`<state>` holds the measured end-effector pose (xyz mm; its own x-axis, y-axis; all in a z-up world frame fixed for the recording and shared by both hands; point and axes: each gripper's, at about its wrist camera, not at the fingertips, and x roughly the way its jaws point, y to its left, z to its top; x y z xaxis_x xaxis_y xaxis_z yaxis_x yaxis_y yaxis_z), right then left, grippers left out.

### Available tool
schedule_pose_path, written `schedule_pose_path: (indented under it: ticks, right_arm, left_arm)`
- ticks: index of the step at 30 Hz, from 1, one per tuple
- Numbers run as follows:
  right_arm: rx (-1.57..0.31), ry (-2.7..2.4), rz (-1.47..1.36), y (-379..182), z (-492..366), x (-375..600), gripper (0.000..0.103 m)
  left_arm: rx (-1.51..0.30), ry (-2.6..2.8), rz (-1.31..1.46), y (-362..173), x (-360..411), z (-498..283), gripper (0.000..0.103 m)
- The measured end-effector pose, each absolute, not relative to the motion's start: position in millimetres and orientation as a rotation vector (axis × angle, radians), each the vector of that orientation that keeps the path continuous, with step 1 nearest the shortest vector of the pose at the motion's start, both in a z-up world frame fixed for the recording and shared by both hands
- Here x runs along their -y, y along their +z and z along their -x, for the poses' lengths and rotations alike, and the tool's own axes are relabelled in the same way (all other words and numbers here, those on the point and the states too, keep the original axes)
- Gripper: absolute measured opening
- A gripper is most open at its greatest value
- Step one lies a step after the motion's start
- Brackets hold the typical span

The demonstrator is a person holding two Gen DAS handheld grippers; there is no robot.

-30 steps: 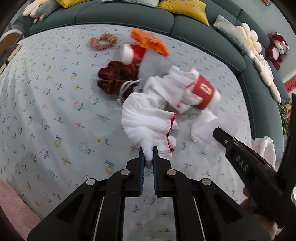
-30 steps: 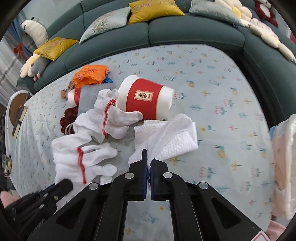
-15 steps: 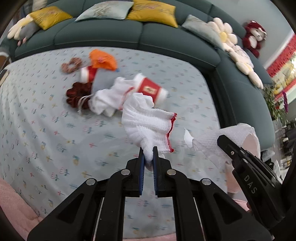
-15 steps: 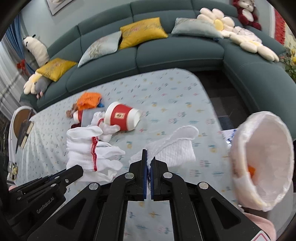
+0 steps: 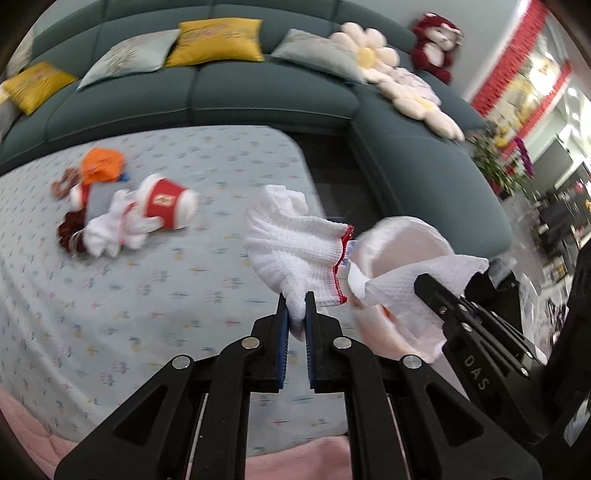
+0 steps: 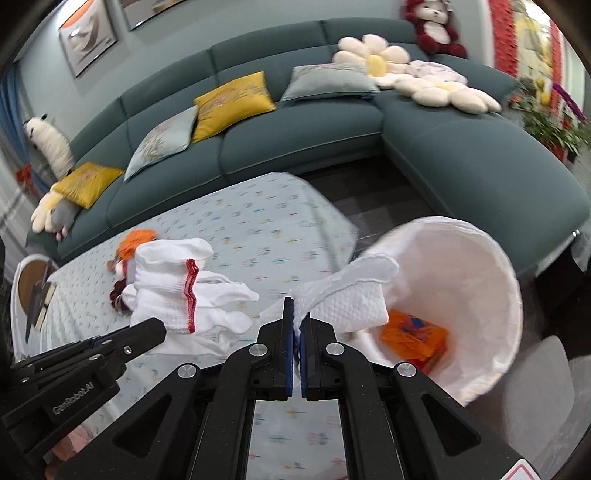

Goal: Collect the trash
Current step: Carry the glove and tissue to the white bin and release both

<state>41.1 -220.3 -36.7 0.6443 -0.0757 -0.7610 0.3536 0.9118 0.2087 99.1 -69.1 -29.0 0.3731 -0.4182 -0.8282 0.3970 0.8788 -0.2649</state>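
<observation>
Floral tablecloth [image 5: 147,295], glove [image 5: 295,243] pinched, napkin [image 6: 343,302] pinched

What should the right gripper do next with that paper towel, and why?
Probably move a little further over the lined trash bin and open. The right gripper is shut on the paper towel, which hangs at the bin's rim, above orange trash inside.

Home living room: long teal sectional sofa [image 6: 303,125], yellow and grey throw cushions [image 6: 232,103], flower-shaped plush pillows [image 6: 373,51], red teddy bear [image 6: 432,26], framed wall pictures [image 6: 88,33], floral-cloth-covered surface [image 5: 110,266].
</observation>
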Motion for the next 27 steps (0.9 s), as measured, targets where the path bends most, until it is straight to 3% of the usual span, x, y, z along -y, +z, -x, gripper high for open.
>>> schedule_pose_path:
  ticks: [19,23,27]
  right_arm:
    - [-0.796,-0.409,-0.478,-51,12,318,0.002]
    - [-0.794,-0.425,-0.499,-55,14,328,0.003]
    - [-0.79,-0.434,-0.513,-59,16,335,0.005]
  left_arm:
    - [-1.069,-0.726,-0.117,-36,192,-66,0.009]
    - [-1.074,-0.741,-0.12,-39,207,-66,0.012]
    - [-1.061,-0.747,-0.133,-39,217,-64,0.026]
